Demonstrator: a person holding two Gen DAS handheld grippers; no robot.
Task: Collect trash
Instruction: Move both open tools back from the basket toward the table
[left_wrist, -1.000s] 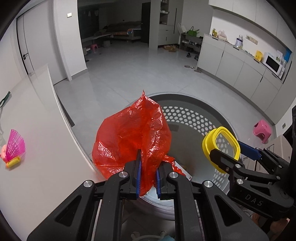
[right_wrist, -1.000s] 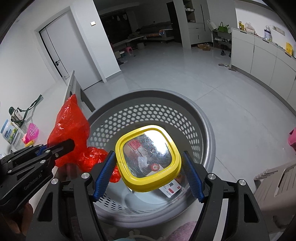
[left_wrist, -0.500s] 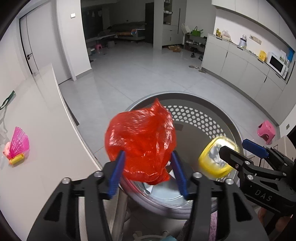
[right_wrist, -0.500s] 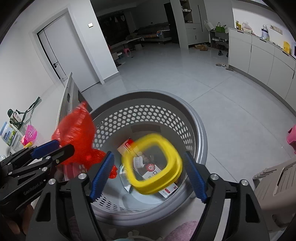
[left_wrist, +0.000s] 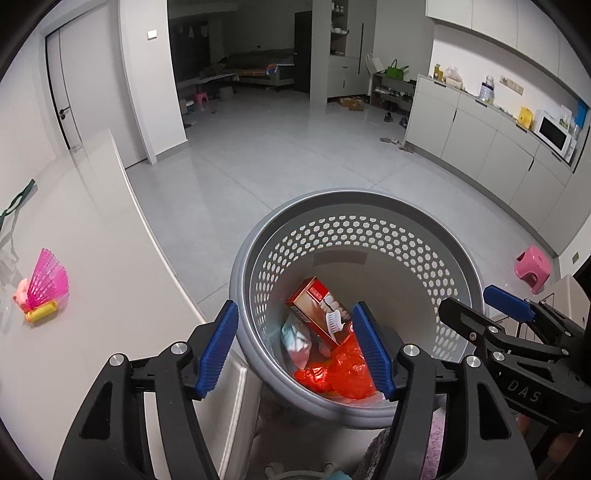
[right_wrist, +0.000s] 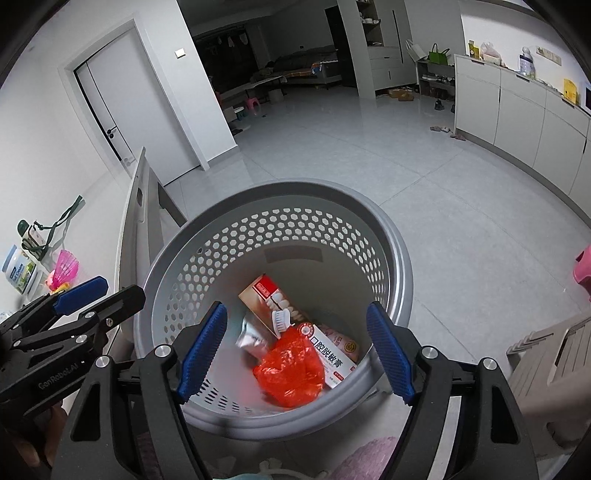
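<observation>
Grey tiled floor (left_wrist: 280, 155), white cabinets (left_wrist: 491, 136)

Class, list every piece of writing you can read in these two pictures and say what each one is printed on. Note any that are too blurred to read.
"DAS" on the right gripper, seen from the left wrist camera.
"GenRobot.AI" on the left gripper, seen from the right wrist camera.
"口腔脱敏膏", roughly, on the white box in the basket.
Red label on the toothpaste box: too small to read.
Label on the bottle on the table: too blurred to read.

Both wrist cameras look steeply down, close above the basket (left_wrist: 461, 254) (right_wrist: 400, 258), left view from its left side.
</observation>
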